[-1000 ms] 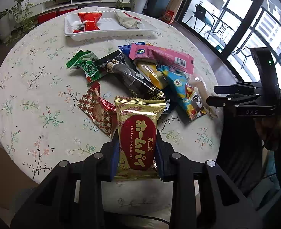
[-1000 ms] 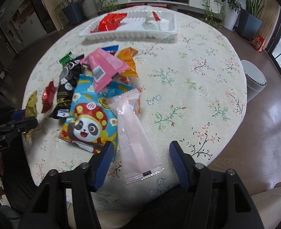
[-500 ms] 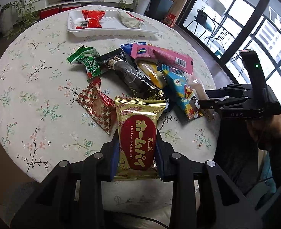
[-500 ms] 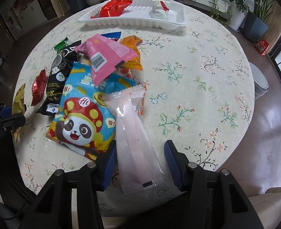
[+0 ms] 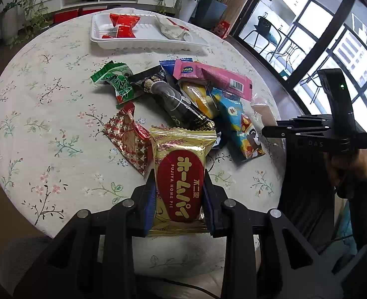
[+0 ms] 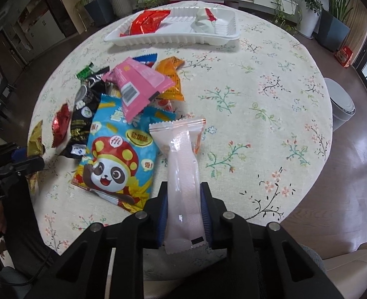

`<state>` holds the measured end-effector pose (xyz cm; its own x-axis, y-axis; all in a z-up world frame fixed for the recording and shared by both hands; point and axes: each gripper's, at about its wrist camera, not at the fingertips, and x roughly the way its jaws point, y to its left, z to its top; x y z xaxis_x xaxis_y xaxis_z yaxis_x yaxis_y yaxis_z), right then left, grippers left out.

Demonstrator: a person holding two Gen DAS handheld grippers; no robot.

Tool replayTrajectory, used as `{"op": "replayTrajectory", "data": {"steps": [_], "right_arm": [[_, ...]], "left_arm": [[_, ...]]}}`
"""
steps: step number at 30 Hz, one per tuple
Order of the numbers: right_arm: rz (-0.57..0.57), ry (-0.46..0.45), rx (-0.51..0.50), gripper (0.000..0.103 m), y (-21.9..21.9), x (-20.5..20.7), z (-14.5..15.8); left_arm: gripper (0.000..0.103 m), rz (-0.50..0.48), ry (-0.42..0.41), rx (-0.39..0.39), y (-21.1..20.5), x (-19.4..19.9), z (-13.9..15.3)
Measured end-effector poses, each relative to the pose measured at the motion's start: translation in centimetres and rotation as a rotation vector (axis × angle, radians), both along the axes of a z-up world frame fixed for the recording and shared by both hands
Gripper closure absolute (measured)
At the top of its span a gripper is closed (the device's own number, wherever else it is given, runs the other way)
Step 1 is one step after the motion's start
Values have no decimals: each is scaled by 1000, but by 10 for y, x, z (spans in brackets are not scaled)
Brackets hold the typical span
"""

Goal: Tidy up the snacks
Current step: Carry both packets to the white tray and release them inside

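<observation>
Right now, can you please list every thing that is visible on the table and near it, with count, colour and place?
Table: 1, round, floral cloth.
Tray: 1, white, far side; a red packet and a whitish packet inside.
Gold pie packet: 1, gold and red, near edge.
Clear pink packet: 1, near edge.
Panda bag: 1, blue, in the pile.
Pink packet: 1, on top of the pile.
Orange packet: 1, beside the pink one.
Black packet: 1, mid pile.
Green packet: 1, pile's left.
Red star packet: 1, beside the gold one.
Left gripper: shut on the gold pie packet.
Right gripper: just closed on the clear pink packet.
</observation>
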<state>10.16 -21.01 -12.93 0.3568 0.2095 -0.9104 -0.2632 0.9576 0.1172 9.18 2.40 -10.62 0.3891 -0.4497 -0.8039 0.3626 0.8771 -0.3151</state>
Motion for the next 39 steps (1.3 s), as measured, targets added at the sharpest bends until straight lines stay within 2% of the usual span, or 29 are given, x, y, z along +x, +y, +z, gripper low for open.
{"op": "replayTrajectory", "data": {"steps": [6,10,18,22,26,32,39], "right_arm": [[-39,4,134,78,-23,0,16],[-111,-27,172,78,-49,15,29],[-257,-88,288,78,-106,71,54],[-305,-124,353,78,-118,103,70],[-284,-165,369,78,-104,132,88],[-190,-165,381,78,-58,179,101],[-117,-114,386,78,-3,240,95]], "left_arm": [[74,28,6,-46,15,9,6],[74,62,6,-102,34,26,16],[74,121,-42,-128,64,88,51],[74,140,-74,-147,73,126,73],[74,133,-85,-152,67,167,89],[74,106,-91,-119,38,230,105],[74,67,-39,-63,-13,301,90]]}}
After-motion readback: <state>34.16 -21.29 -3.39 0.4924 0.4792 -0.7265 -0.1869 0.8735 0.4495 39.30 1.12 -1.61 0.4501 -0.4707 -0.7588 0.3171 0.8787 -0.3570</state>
